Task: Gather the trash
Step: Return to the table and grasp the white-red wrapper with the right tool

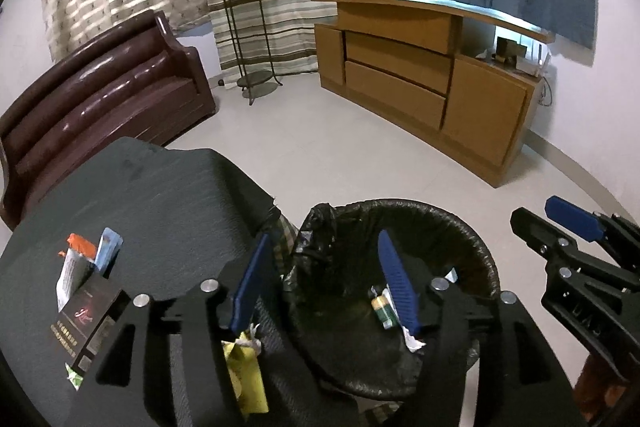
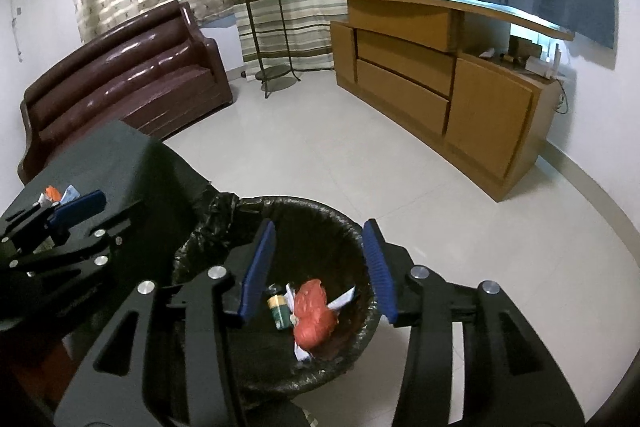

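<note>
Left gripper [image 1: 324, 287] jaws spread over black-lined bin [image 1: 476, 247], hiding some litter, right gripper [image 2: 320, 271] likewise spread, red wrapper [image 2: 314, 311] half-covering scraps beneath.

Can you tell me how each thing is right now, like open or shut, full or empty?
Trash bin: lined with a black bag, some trash at the bottom.
Red wrapper: crumpled, lying in the bin.
Left gripper: jaws open, nothing between them.
Right gripper: jaws open, empty, over the bin.
Dark box: still on the table.
Cabinet drawers: shut.
</note>
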`<state>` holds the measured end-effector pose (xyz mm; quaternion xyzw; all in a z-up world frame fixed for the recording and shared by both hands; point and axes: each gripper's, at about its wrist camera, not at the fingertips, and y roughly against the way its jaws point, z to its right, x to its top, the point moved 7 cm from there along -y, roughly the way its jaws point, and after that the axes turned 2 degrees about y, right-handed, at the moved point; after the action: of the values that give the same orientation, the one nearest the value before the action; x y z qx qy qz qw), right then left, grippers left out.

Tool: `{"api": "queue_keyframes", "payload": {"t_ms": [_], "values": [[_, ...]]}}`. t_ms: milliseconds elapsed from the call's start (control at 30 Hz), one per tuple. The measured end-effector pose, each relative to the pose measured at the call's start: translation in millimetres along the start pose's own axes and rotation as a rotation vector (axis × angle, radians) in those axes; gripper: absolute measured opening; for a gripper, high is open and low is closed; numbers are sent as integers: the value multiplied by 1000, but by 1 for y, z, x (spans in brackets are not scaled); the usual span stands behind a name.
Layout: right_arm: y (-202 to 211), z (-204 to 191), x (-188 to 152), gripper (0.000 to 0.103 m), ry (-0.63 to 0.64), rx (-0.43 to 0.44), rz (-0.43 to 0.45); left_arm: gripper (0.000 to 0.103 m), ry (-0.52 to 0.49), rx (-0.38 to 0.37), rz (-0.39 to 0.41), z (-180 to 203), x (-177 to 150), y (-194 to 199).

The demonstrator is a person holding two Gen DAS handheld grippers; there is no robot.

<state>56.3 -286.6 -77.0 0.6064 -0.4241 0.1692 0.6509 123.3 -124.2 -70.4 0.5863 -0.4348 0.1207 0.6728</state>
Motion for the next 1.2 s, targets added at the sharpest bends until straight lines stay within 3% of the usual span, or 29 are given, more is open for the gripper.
{"api": "queue_keyframes", "payload": {"t_ms": [333, 767, 1200], "values": [[15, -29, -6, 49, 17, 42, -1, 60, 51, 38, -1, -33, -9, 30], [42, -130, -11, 49, 135, 177, 4, 62, 181, 204, -38, -139, -52, 69], [53, -222, -28, 49, 263, 288, -30, 65, 256, 269, -70, -197, -91, 90]]}}
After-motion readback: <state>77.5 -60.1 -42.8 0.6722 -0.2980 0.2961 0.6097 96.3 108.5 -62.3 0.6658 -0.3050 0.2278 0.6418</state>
